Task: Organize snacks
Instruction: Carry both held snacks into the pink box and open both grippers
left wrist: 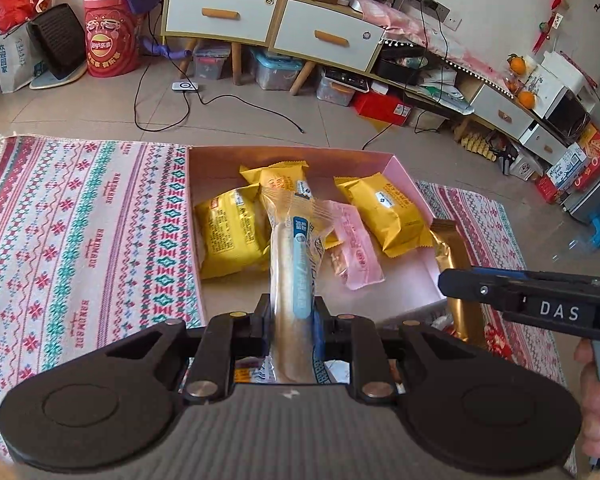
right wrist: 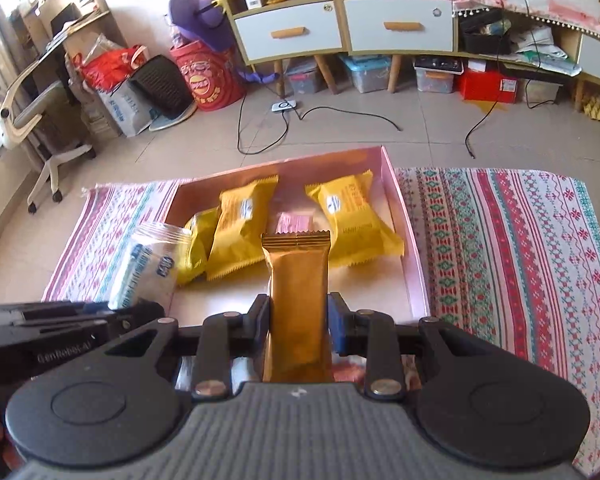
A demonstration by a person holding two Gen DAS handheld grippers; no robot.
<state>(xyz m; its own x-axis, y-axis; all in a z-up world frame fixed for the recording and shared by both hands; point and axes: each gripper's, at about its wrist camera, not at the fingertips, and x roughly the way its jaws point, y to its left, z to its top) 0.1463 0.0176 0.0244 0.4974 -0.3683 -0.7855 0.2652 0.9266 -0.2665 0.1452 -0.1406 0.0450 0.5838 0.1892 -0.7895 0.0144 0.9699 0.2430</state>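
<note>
While 3 yellow plastic snack packets lie inside the shallow pink cardboard box, the left gripper is clamped on a long clear-wrapped bread stick, and the right gripper is clamped on a gold foil snack bar.

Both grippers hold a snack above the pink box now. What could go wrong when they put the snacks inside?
1. The left gripper grips the clear-wrapped roll near one end, so the long free end could swing or slip.
2. The right gripper and its gold bar are close beside the left gripper; they might bump over the pink box.
3. The yellow packets and pink packet already fill much of the box; dropped snacks may land on them.
</note>
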